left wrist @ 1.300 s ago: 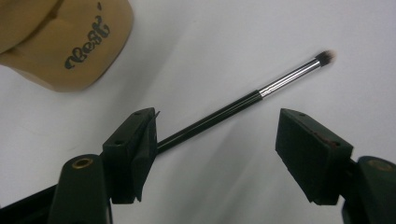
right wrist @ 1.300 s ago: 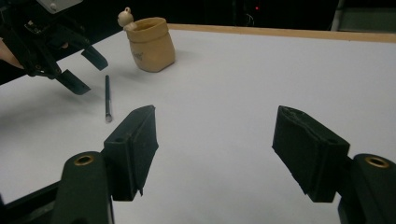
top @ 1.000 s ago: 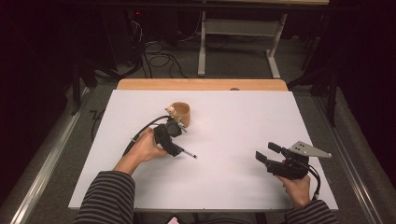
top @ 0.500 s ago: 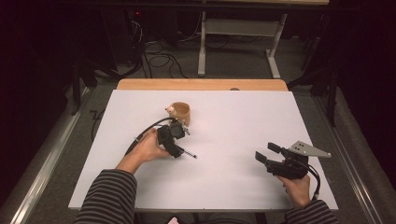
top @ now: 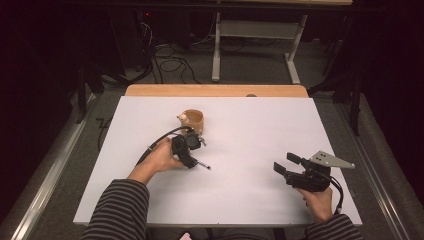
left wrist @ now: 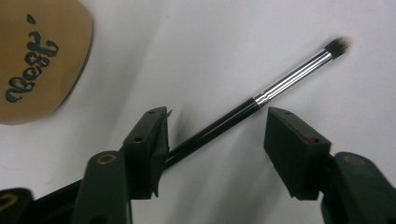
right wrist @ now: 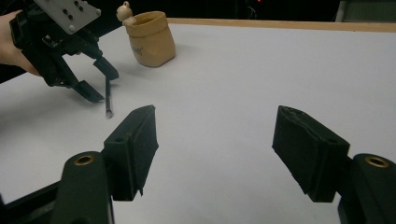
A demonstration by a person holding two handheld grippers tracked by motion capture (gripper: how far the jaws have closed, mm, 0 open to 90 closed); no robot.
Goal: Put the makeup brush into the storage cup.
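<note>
Left gripper point(left wrist: 212, 135) stands low over the white table point(top: 250, 200) with its two black jaws astride a slim make-up brush point(left wrist: 252, 105), a black handle with a bright silver ferrule and a small dark tuft; the jaws have just been closing around it, yet a clear gap remains on the far jaw's side, while the handle lies against or just beside the near jaw, so nothing is clamped. The brush lies flat on the table, just in front of the tan ceramic cup with dark lettering point(left wrist: 39, 58) and a small knob on its rim. To finish the pinch well, I would judge that the jaws should meet the handle squarely on the black part, a little below the ferrule, since the brush crosses the gap at a slant and could swivel or skid away as the pads close; easing the gripper round to sit across the shaft would help. A thin round handle on a smooth top will probably roll, so a slow close seems wise. Right gripper point(right wrist: 229, 154) hovers with jaws wide and nothing between them, well apart at the table's near right. The cup stands near the brush and, if the brush is bound for it, only its rim needs clearing.
</note>
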